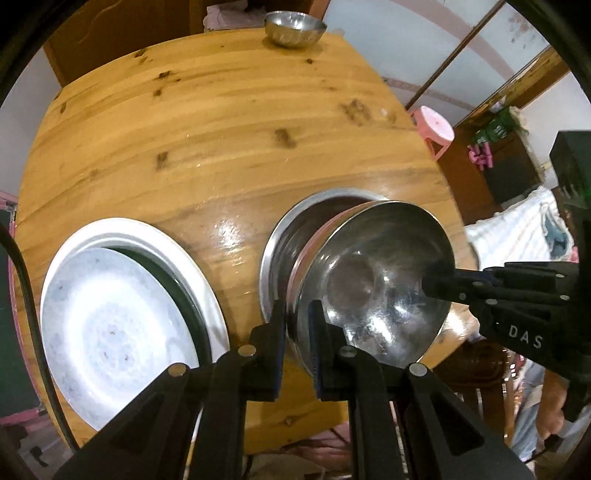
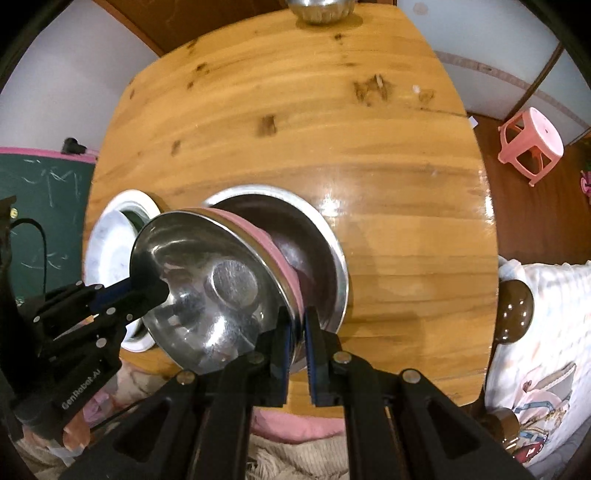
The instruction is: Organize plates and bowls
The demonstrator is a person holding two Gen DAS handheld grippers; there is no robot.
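Note:
A steel bowl with a pink outside is held tilted over a larger steel bowl on the round wooden table. My left gripper is shut on the bowl's near rim. My right gripper is shut on its opposite rim and shows from the side in the left wrist view. The left gripper shows in the right wrist view. A white plate stack lies to the left. A small steel bowl stands at the table's far edge.
A pink plastic stool stands on the floor right of the table. A green chalkboard is at the left. A chair back with a wooden knob and light cloth is at the right.

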